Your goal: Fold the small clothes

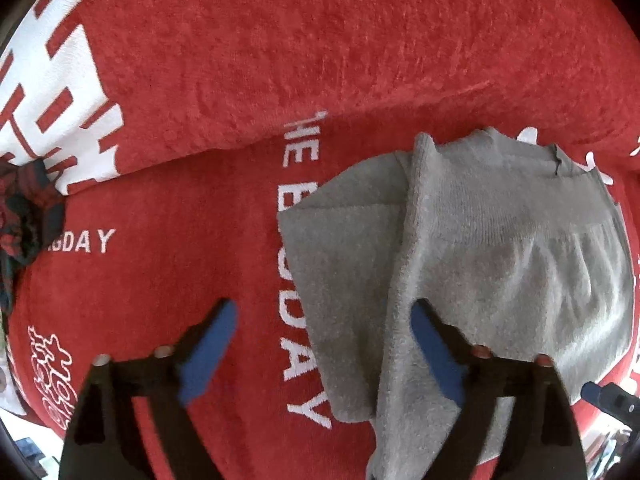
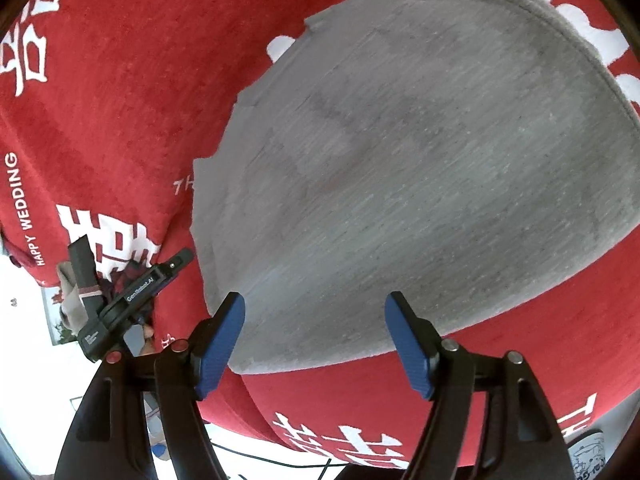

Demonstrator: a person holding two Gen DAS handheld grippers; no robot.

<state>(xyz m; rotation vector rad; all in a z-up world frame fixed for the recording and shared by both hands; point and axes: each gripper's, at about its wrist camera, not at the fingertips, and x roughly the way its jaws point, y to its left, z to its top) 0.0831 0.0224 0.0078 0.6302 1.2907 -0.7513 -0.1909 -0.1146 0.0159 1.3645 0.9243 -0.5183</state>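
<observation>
A small grey garment [image 1: 500, 248] lies on a red towel [image 1: 240, 60] with white lettering. In the left wrist view a narrow part is folded over it and runs toward the camera. My left gripper [image 1: 320, 320] is open and empty, above the garment's left edge; its right fingertip [image 1: 424, 320] is over the grey cloth. In the right wrist view the garment [image 2: 420, 160] spreads flat and fills the middle. My right gripper [image 2: 316, 312] is open and empty, just above the garment's near edge. The left gripper's body [image 2: 132, 296] shows at the left there.
A dark red and green plaid cloth [image 1: 24, 208] lies bunched at the towel's left edge. The red towel [image 2: 100, 100] has a fold ridge across it. White floor and black cables [image 2: 280, 462] show beyond the towel's near edge.
</observation>
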